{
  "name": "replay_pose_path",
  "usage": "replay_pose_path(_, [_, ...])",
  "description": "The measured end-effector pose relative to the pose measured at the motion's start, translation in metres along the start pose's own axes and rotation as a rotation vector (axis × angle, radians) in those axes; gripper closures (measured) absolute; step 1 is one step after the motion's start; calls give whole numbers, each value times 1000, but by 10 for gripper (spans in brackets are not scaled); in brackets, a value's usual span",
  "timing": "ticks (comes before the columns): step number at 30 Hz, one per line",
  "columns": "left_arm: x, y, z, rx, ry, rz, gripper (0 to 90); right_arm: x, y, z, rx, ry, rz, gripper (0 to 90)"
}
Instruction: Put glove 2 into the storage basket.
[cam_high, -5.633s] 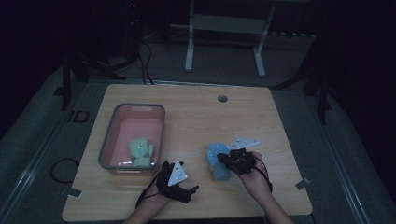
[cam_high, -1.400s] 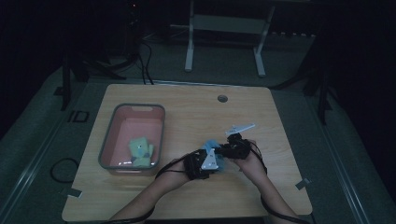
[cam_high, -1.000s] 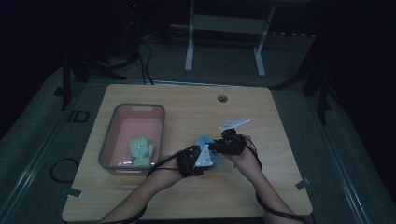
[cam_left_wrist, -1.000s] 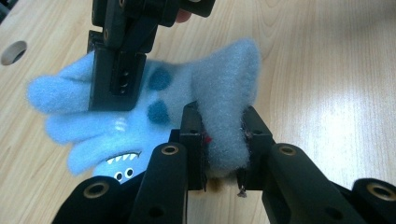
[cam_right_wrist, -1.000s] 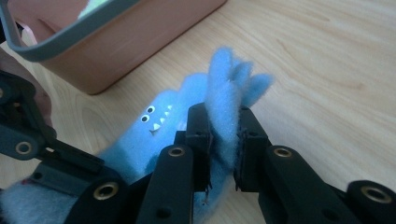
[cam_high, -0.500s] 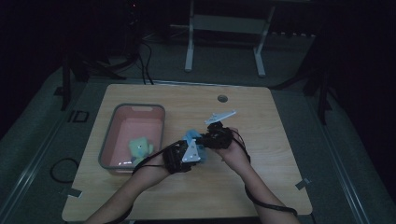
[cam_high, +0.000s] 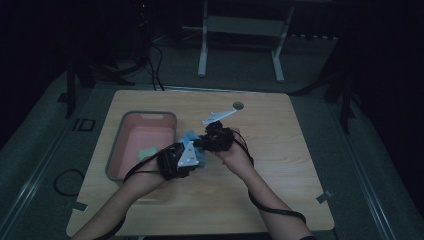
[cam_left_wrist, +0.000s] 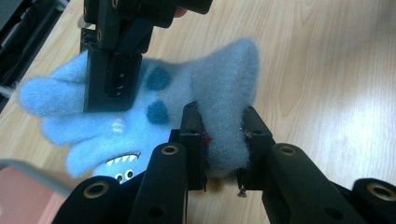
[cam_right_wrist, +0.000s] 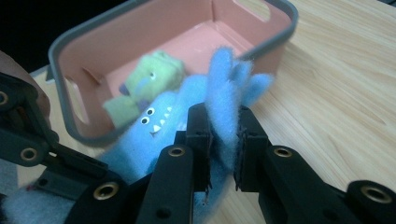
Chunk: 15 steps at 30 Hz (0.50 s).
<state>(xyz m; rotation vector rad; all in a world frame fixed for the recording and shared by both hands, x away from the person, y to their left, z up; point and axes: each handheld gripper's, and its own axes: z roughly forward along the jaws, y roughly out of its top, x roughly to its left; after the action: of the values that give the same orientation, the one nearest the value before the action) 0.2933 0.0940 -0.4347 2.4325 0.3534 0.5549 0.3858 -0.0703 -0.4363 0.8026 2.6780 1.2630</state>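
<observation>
Bin (cam_high: 118, 150) is sitting at the surface's (cam_high: 280, 190) left, with a green toy (cam_right_wrist: 149, 81) lying inside. Your left hand-held gripper (cam_left_wrist: 223, 135) is clamping the blue glove's (cam_left_wrist: 154, 112) cuff just beside the bin. Your right hand-held gripper (cam_right_wrist: 223, 140) is pinching the glove's fingers, holding it above the surface.

A pink bin (cam_high: 125, 131) with a grey rim sits on the left part of the light wooden table (cam_high: 280, 165), and a green plush glove (cam_high: 148, 151) lies inside it on the pink floor. In the right gripper view the bin's end wall has a cut-out handle slot (cam_right_wrist: 76, 99). A small round grey grommet (cam_high: 238, 106) is set near the table's far edge. Beyond it, 2 white stand legs (cam_high: 202, 45) rise from the dark floor; a black cable loop (cam_high: 69, 181) lies left of the table
</observation>
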Motion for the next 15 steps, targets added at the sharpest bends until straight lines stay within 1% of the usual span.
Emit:
replay_pose_path(3, [6,-5,-8,4,9,-10,762,3,10,5,-6,13,-1,791])
replay_pose_path(5, [6,-5,-8,4,9,-10,762,4,13,7,-7,12,-6,791])
replay_pose_path(6, [11,-12,-15,10,19,-24,762,8,20,12,-10,18,-17,791])
replay_pose_path(7, [11,-12,-15,10,19,-24,762,10,23,14,-10,21,-17,791])
replay_pose_path(8, [13,-16,-20,20,27,-25,762,11,26,17,-10,28,-20,791])
replay_pose_path(10, [15,-22,-24,29,29,-31,762,15,30,23,-11,32,-25,791])
replay_pose_path(12, [17,-28,-28,28,34,-39,762,19,34,29,-10,36,-35,791])
replay_pose_path(13, [18,-31,-30,31,35,-39,762,20,36,32,-10,42,-32,791])
replay_pose_path(14, [18,-34,-32,35,45,-35,761,22,38,34,-10,48,-34,791])
replay_pose_path(15, [19,-38,-34,35,44,-40,761,24,39,37,-10,51,-35,791])
